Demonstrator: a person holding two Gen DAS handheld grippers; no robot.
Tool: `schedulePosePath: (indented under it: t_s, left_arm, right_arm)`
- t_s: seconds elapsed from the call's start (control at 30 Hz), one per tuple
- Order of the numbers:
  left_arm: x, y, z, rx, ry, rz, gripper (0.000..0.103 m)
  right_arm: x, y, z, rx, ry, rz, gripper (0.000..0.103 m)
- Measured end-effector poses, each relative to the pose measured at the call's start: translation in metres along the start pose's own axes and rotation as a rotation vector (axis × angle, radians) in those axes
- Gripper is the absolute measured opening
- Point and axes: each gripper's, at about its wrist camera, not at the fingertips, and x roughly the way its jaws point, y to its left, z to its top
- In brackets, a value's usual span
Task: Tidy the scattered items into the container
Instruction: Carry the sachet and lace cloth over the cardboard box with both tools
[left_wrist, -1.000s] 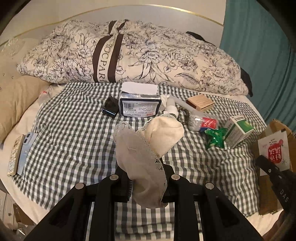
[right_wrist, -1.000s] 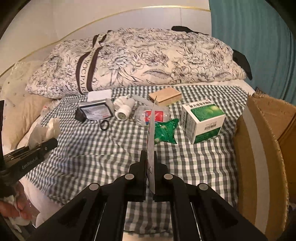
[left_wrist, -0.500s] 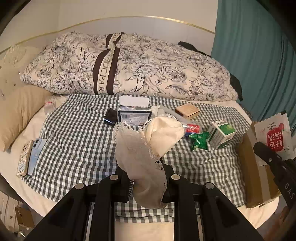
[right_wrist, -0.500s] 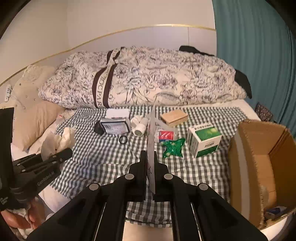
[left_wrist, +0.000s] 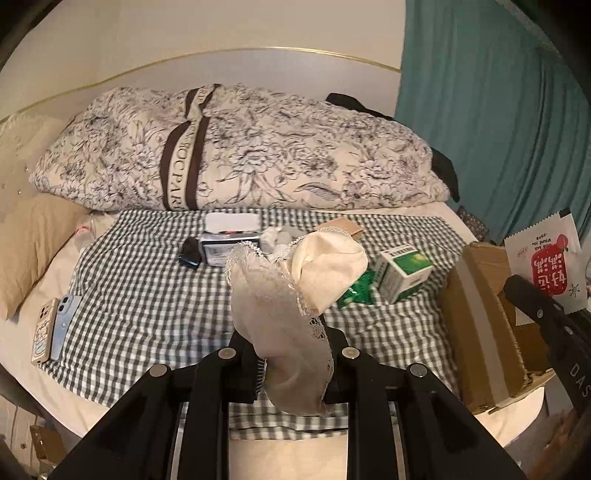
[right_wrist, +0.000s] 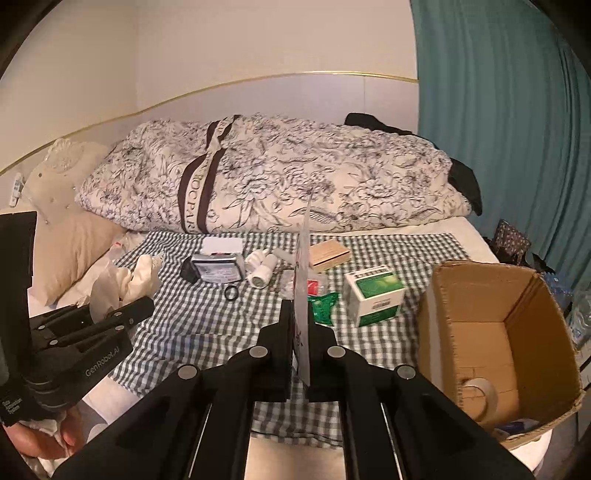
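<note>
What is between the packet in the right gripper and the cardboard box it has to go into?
Nothing visible. The right gripper holds the flat packet above the bed, and the cardboard box stands open-topped just to its right, with clear air between them.

Cream lace-trimmed cloth (left_wrist: 291, 314) hides the white bottles behind it. The sachet (right_wrist: 303, 295) shows edge-on, print unreadable. Cardboard box (right_wrist: 436, 332) contents are partly concealed by its wall.
</note>
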Motion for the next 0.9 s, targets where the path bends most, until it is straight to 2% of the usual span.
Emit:
schedulePosePath:
  t_s: [0.3,0.67,0.9]
  left_arm:
    - [0.011,-0.071,-0.003,0.085,0.026,-0.065,0.021]
    - [0.024,-0.172,0.000,0.188,0.045,-0.186,0.021]
    - [0.030,-0.220,-0.001,0.254,0.055,-0.241,0.021]
  right_arm:
    - [-0.017,-0.060,-0.005,0.060,-0.002,-0.067,0.003]
    - [-0.038,-0.138,-0.018,0.113,0.026,-0.173,0.003]
    - [-0.044,-0.181,-0.025,0.152,0.045,-0.224,0.003]
